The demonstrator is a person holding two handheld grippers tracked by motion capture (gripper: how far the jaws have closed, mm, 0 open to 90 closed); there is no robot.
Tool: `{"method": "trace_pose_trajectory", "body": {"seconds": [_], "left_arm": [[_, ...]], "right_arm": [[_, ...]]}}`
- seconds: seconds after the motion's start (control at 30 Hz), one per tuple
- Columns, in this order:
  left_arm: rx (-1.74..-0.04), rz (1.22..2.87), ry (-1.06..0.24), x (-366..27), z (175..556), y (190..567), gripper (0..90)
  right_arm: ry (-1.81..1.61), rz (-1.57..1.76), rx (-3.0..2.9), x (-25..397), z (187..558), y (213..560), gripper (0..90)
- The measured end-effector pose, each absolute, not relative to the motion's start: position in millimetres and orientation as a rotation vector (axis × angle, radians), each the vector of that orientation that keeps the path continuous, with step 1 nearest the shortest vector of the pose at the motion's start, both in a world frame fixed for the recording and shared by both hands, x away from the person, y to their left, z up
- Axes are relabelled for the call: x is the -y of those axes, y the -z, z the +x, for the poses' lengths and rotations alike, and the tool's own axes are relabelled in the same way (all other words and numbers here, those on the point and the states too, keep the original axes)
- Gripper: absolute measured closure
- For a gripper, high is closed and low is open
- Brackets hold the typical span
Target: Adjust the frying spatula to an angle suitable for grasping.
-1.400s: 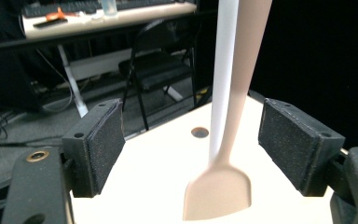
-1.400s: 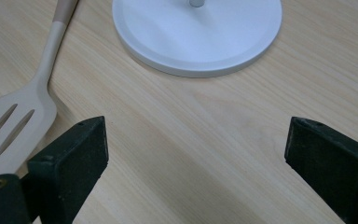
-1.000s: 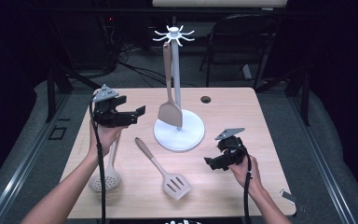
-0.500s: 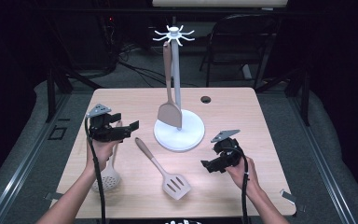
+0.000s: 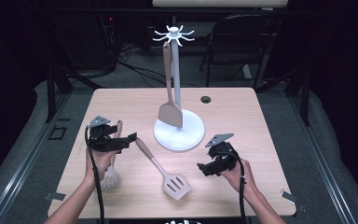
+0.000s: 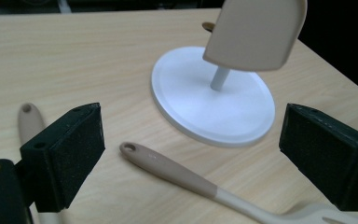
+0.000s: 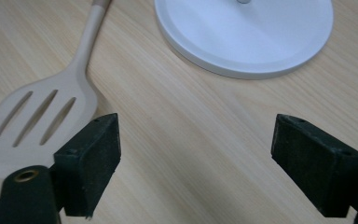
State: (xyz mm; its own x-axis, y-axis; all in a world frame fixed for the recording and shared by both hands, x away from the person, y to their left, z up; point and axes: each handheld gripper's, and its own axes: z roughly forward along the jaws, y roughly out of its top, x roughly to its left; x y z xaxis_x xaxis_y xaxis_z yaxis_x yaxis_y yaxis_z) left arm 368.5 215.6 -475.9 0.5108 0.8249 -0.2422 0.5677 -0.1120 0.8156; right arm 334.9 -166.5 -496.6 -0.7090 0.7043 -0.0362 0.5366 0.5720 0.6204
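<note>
A white utensil stand (image 5: 179, 131) rises mid-table, and a solid beige turner (image 5: 169, 112) hangs from its hooks. A slotted spatula (image 5: 176, 184) lies flat in front of it, handle pointing back-left. A perforated skimmer (image 5: 109, 179) lies at the left, partly under the person's left hand. My left gripper (image 5: 128, 138) is open just above the skimmer's handle, beside the spatula handle (image 6: 168, 168). In the left gripper view the gripper (image 6: 191, 140) faces the stand base (image 6: 214, 100). My right gripper (image 5: 204, 168) is open and empty, right of the spatula head (image 7: 37, 116).
A small dark grommet (image 5: 206, 99) sits in the tabletop behind the stand. A folding chair (image 5: 242, 37) and cables stand on the floor beyond the far edge. Bare wood lies between my right gripper (image 7: 198, 149) and the stand base (image 7: 244, 32).
My left gripper has come down and nearer the table's front edge, settling over the skimmer handle. The right gripper shifted slightly left and nearer. No utensil has moved.
</note>
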Motion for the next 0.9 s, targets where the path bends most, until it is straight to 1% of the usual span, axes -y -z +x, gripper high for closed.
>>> {"method": "trace_pose_trajectory", "body": {"seconds": [0.07,0.17,0.27,0.4,0.47,0.5,0.63,0.8,0.9], "left_arm": [[-1.167,1.814,-0.333,-212.1,367.2,479.3,6.5],[-1.167,1.822,-0.32,-208.2,366.9,482.6,6.5],[-1.168,1.823,-0.309,-206.0,366.8,484.8,6.6],[-1.175,1.843,-0.293,-202.6,365.2,489.3,6.9],[-1.177,1.849,-0.289,-201.1,364.6,491.2,7.0],[-1.175,1.855,-0.287,-200.7,364.5,491.8,7.2],[-1.191,1.85,-0.285,-199.9,365.0,493.6,7.1],[-1.203,1.864,-0.277,-198.0,365.6,497.0,7.9],[-1.203,1.866,-0.271,-195.6,365.4,498.8,8.6]], "right_arm": [[-0.871,1.027,-2.533,164.0,333.5,495.7,18.0],[-0.871,1.031,-2.558,159.9,332.1,497.3,24.2],[-0.861,1.012,-2.595,156.6,330.4,498.1,34.1],[-0.853,0.976,-2.651,150.3,326.9,499.9,50.3],[-0.86,0.957,-2.666,147.2,324.4,498.8,56.4],[-0.868,0.945,-2.67,145.8,323.2,498.1,60.8],[-0.929,0.876,-2.7,135.6,314.7,495.3,71.7],[-0.953,0.784,-2.769,117.5,304.6,498.0,79.8],[-0.931,0.731,-2.835,105.2,298.1,503.7,81.5]]}}
